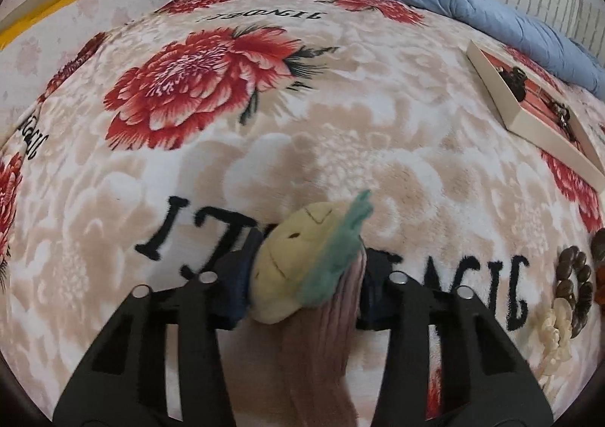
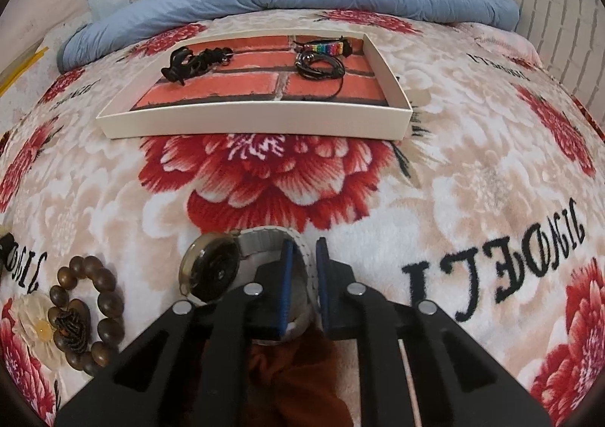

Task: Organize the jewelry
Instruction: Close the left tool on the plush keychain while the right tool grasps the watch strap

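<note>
You are pinching the silver-banded wristwatch [image 2: 261, 256] in the right gripper [image 2: 302, 275], jaws closing; lift it straight, toward the white brick-lined tray [image 2: 257, 122]. The left gripper [image 1: 302, 275] is clamping a yellow-green plush charm [image 1: 291, 260].

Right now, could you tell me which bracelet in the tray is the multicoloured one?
The rainbow-striped bracelet at the tray's far right, just behind the dark coiled bracelet; the piece at far left is all black.

Plush toy [image 1: 298, 260] blurred; watch band [image 2: 298, 260] partly hidden, perhaps behind jaws.
</note>
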Action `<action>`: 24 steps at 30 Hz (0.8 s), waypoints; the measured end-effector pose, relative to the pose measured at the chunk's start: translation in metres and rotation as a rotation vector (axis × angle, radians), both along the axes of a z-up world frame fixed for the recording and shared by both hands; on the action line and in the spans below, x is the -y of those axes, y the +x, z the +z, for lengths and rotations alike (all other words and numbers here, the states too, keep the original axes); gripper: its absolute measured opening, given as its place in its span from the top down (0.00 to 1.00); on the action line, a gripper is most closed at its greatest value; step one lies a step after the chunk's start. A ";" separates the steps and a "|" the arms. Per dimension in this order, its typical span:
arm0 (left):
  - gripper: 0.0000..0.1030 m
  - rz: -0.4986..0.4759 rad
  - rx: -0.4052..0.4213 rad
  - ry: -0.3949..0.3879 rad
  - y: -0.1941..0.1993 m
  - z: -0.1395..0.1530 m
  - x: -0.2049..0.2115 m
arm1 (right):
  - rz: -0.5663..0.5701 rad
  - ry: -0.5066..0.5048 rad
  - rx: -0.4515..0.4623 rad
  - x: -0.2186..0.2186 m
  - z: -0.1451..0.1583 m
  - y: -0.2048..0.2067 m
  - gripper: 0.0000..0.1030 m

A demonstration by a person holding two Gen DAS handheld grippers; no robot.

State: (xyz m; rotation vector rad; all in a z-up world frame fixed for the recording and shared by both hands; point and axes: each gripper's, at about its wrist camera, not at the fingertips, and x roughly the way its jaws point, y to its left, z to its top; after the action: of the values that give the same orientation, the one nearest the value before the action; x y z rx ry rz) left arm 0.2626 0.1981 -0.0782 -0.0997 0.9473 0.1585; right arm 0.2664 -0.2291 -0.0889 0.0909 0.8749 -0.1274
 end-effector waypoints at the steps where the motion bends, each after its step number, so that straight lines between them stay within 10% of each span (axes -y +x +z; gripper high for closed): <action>1: 0.59 0.002 0.000 -0.009 0.000 0.001 -0.003 | -0.001 0.001 0.002 0.000 0.001 0.000 0.89; 24: 0.61 -0.126 0.095 -0.011 0.055 0.065 0.087 | -0.039 0.043 0.070 0.052 0.045 0.033 0.91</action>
State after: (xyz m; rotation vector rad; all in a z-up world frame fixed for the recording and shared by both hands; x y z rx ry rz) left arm 0.3176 0.1111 -0.0133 -0.0567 0.8574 0.0318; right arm 0.2998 -0.2809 -0.0442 0.1516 0.8061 -0.1415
